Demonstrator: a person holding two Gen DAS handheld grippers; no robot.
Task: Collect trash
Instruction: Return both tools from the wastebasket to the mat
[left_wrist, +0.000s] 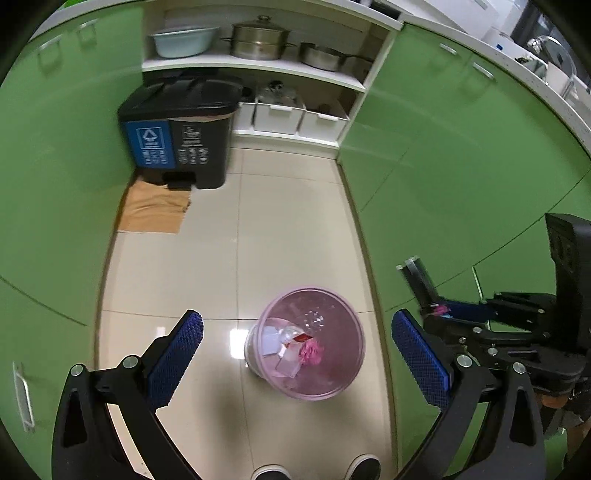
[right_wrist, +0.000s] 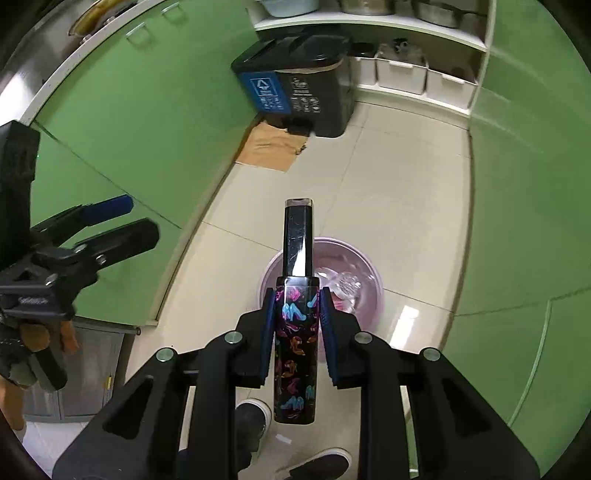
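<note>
A pink trash basket (left_wrist: 343, 380) stands on the tiled floor and holds paper scraps, clear plastic and a pink wad. My left gripper (left_wrist: 297, 347) is open and empty above the basket. My right gripper (right_wrist: 297, 295) is shut on a tall black box (right_wrist: 295, 332) printed with coloured shoes, held above the basket (right_wrist: 365, 295). In the left wrist view the right gripper (left_wrist: 443, 308) and the box (left_wrist: 419, 277) show at the right, beside the basket.
A black two-part pedal bin (left_wrist: 177, 129) (right_wrist: 295, 88) stands at the far wall, with flat brown cardboard (left_wrist: 153, 206) in front of it. Green cabinets (left_wrist: 461, 177) line both sides. Shelves hold pots (left_wrist: 258, 40) and white boxes (left_wrist: 295, 118). My shoes (left_wrist: 317, 470) are below.
</note>
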